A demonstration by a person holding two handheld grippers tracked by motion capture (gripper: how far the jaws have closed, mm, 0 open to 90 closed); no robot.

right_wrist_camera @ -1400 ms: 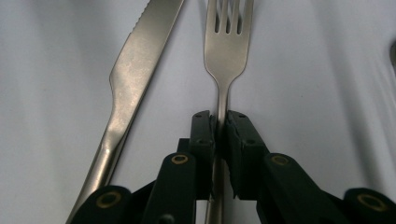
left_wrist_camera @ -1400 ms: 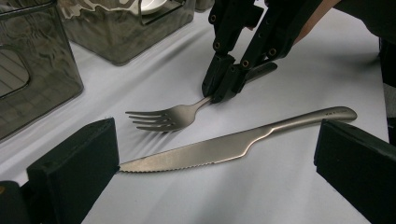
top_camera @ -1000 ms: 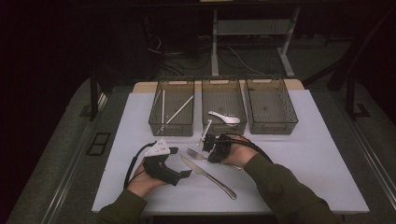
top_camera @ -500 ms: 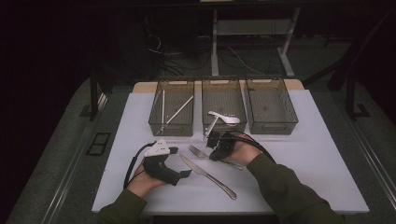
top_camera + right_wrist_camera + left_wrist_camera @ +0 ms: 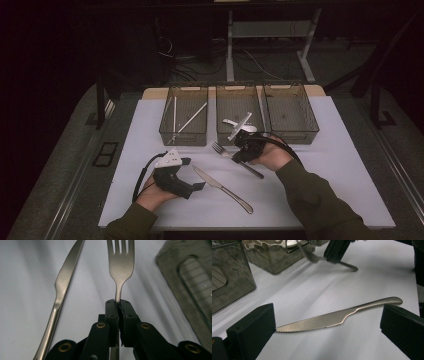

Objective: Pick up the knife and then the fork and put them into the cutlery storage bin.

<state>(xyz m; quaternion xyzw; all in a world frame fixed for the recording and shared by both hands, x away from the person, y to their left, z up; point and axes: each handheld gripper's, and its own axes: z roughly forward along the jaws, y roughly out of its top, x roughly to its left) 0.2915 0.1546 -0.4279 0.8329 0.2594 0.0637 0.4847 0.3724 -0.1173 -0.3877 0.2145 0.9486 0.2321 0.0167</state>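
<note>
Two narrow jaws of the right gripper [image 5: 117, 302] pinch only the fork [image 5: 120, 262] neck, so it may swivel and miss the basket [image 5: 237, 135], while the left gripper [image 5: 327, 322] stands wide around the knife [image 5: 337, 317].

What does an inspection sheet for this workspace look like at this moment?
Surface: white table, bare apart from the cutlery.
Job's things: fork clamped by its handle; knife lying flat on the table.
Clutter: three mesh bins at the far edge; left one holds sticks, middle one a white spoon.
Grippers: right gripper shut on the fork; left gripper open, jaws either side of the knife.
Cables: black cable looping from the left gripper; more on the floor behind.
Surroundings: dark room, table legs behind.
</note>
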